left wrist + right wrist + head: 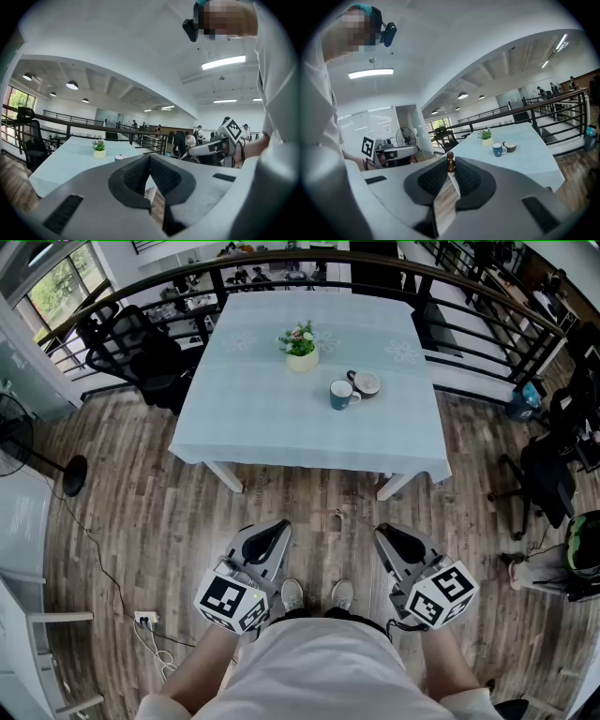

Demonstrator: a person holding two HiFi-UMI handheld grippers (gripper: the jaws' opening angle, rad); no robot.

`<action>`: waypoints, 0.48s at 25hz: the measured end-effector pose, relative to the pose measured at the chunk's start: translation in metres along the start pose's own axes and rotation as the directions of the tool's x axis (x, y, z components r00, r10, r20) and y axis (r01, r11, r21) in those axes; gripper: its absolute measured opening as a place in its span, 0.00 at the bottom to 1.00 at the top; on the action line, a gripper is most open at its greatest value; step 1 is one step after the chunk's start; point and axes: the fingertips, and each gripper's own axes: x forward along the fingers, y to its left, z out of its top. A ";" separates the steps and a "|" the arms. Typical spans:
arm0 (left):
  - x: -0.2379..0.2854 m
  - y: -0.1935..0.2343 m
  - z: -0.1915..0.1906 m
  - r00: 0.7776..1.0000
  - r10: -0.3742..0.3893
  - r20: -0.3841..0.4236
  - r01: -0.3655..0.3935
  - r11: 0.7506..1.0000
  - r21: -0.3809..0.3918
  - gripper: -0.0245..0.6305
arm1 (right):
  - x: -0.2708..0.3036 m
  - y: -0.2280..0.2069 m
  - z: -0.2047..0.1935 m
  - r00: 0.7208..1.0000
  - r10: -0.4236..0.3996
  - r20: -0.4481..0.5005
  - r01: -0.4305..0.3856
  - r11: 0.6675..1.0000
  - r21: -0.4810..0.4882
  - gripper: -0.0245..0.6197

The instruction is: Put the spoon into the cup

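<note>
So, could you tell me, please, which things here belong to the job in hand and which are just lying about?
Job: blue cup; right gripper, shut on a small brown knobbed piece, possibly the spoon's handle; left gripper, shut, empty.
Lying about: dark bowl; potted plant; office chair; floor fan.
</note>
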 end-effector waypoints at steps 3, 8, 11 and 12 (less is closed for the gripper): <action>0.003 -0.004 -0.002 1.000 0.000 0.000 0.000 1.000 -0.007 0.07 | -0.002 -0.003 0.002 1.000 0.001 0.005 -0.001 0.999 -0.034 0.13; 0.008 -0.009 -0.002 1.000 0.012 -0.004 -0.012 1.000 -0.004 0.07 | -0.006 -0.010 0.007 1.000 -0.002 0.020 0.003 0.999 -0.039 0.13; 0.015 -0.014 -0.002 1.000 0.023 -0.003 -0.023 1.000 -0.007 0.07 | -0.009 -0.018 0.007 1.000 0.008 0.019 -0.008 0.999 -0.037 0.13; 0.017 -0.016 -0.002 1.000 0.027 -0.004 -0.027 1.000 -0.009 0.07 | -0.010 -0.022 0.007 1.000 0.012 0.017 -0.012 0.999 -0.036 0.13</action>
